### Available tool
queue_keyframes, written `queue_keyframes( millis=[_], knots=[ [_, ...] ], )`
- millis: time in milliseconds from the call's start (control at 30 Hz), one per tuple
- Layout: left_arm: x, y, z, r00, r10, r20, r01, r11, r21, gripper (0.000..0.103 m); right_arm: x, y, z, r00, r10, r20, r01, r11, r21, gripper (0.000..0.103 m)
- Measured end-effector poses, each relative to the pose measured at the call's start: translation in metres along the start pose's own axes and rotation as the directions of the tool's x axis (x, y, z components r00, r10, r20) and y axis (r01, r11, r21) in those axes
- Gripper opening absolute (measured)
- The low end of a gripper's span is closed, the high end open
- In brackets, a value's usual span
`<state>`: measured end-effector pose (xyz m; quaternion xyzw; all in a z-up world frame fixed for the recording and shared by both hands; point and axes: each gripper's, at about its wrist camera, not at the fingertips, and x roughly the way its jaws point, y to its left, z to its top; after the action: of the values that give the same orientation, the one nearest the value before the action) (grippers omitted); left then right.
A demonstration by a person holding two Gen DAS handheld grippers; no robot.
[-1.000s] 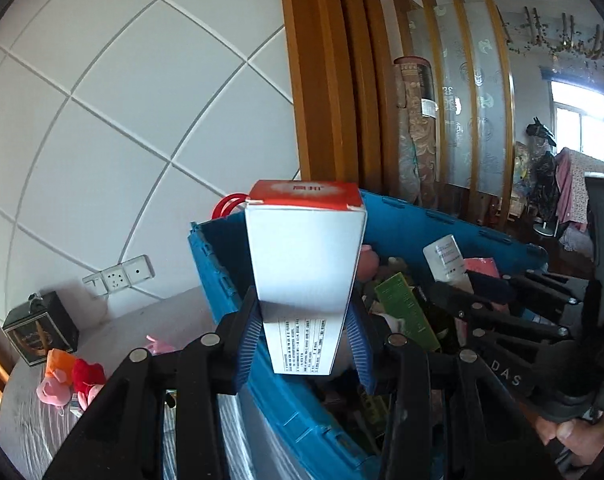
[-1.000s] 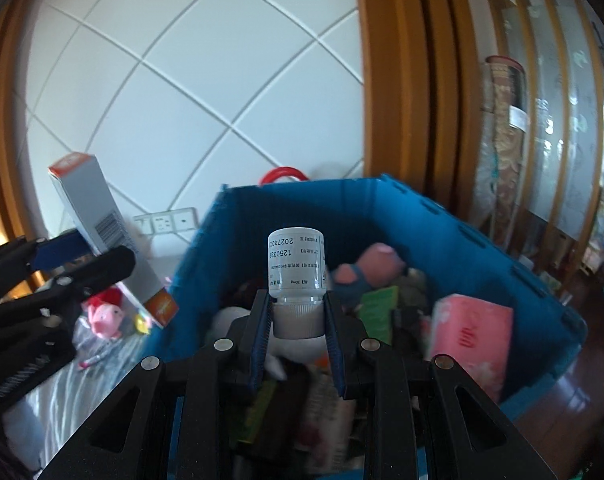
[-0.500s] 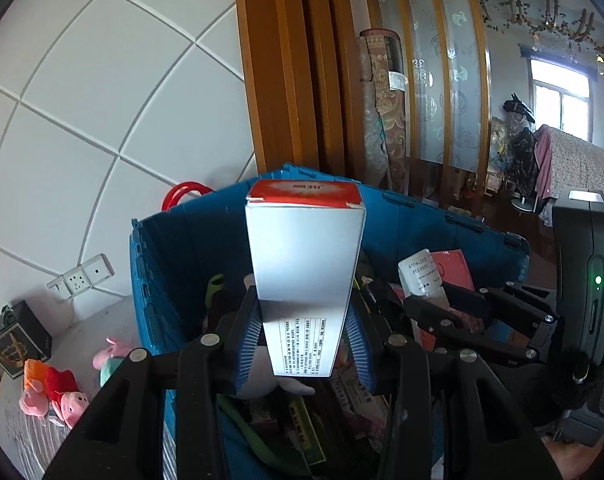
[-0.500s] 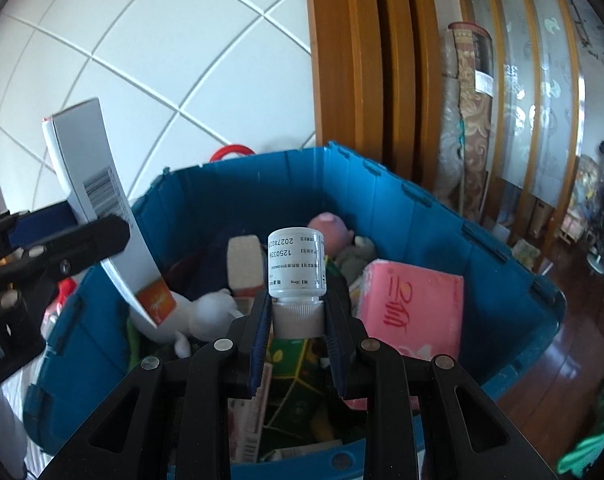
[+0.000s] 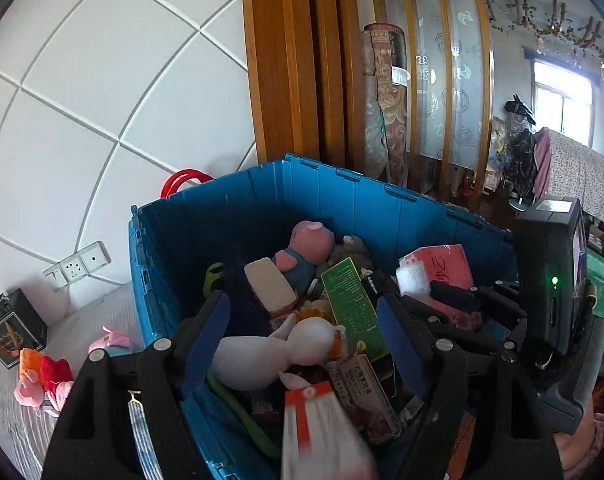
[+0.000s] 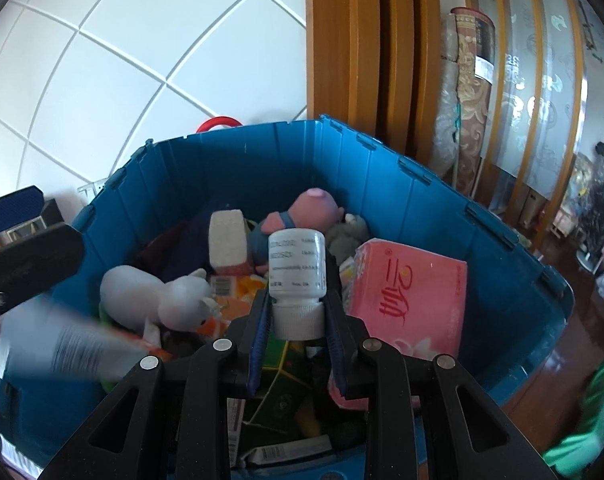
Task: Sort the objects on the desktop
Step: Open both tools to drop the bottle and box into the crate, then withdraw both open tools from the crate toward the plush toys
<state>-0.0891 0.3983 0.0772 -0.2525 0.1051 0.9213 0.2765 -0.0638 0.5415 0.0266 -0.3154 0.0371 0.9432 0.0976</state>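
Observation:
A blue bin (image 5: 262, 204) (image 6: 421, 208) holds several toys and boxes. My left gripper (image 5: 303, 344) is open above the bin's near side. The white box with the red end (image 5: 321, 432) is blurred below its jaws, falling into the bin; it shows as a blur in the right wrist view (image 6: 74, 352). My right gripper (image 6: 297, 344) is shut on the cap of a white medicine bottle (image 6: 297, 268), held upside down over the bin. The bottle also shows in the left wrist view (image 5: 413, 278).
In the bin lie a white plush (image 5: 270, 352), a pink pig plush (image 5: 307, 244), a green box (image 5: 351, 308) and a pink tissue pack (image 6: 409, 296). Left of the bin, small toys (image 5: 42, 380) and a black box (image 5: 12, 328) sit on the table.
My left gripper has opened and let go of the white box, which drops into the bin. Both grippers have moved further over the bin. The right one still holds the bottle.

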Motion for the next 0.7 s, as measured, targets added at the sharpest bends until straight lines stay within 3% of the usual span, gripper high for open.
queue_keyframes(
  millis=[33,100,133,167,233,300,467,700],
  knots=[
    [-0.001,0.002,-0.001,1.0,-0.001,0.002,0.001,1.0,-0.007,0.076,0.0,-0.001,0.0,1.0,-0.001,0.001,0.001,1.0,0.004,0.037],
    [-0.004,0.008,-0.002,1.0,0.0,0.004,0.0,1.0,-0.024,0.076,-0.001,-0.001,0.001,1.0,-0.004,0.007,0.004,1.0,0.01,0.06],
    [-0.005,0.011,-0.002,1.0,0.001,0.006,-0.001,1.0,-0.029,0.076,-0.003,-0.001,0.001,1.0,-0.005,0.013,0.005,1.0,0.012,0.082],
    [-0.007,0.014,-0.003,1.0,0.004,0.009,-0.004,0.999,-0.036,0.077,-0.005,0.0,0.002,1.0,-0.006,0.021,0.006,1.0,0.011,0.092],
    [-0.011,0.023,-0.006,1.0,0.015,0.014,-0.014,0.999,-0.05,0.077,-0.011,0.003,0.003,0.999,-0.018,0.037,0.018,1.0,0.003,0.093],
    [-0.017,0.034,-0.01,1.0,0.022,0.02,-0.021,0.997,-0.072,0.077,-0.015,0.007,0.004,0.999,-0.02,0.05,0.02,1.0,0.001,0.102],
    [-0.033,0.072,-0.024,0.998,0.06,0.024,-0.057,0.99,-0.132,0.078,-0.033,0.027,0.01,0.996,-0.019,0.09,0.021,1.0,-0.022,0.103],
    [-0.056,0.146,-0.055,0.989,0.151,0.008,-0.145,0.963,-0.227,0.078,-0.063,0.09,0.024,0.983,0.065,0.171,-0.048,0.994,-0.101,0.103]
  ],
)
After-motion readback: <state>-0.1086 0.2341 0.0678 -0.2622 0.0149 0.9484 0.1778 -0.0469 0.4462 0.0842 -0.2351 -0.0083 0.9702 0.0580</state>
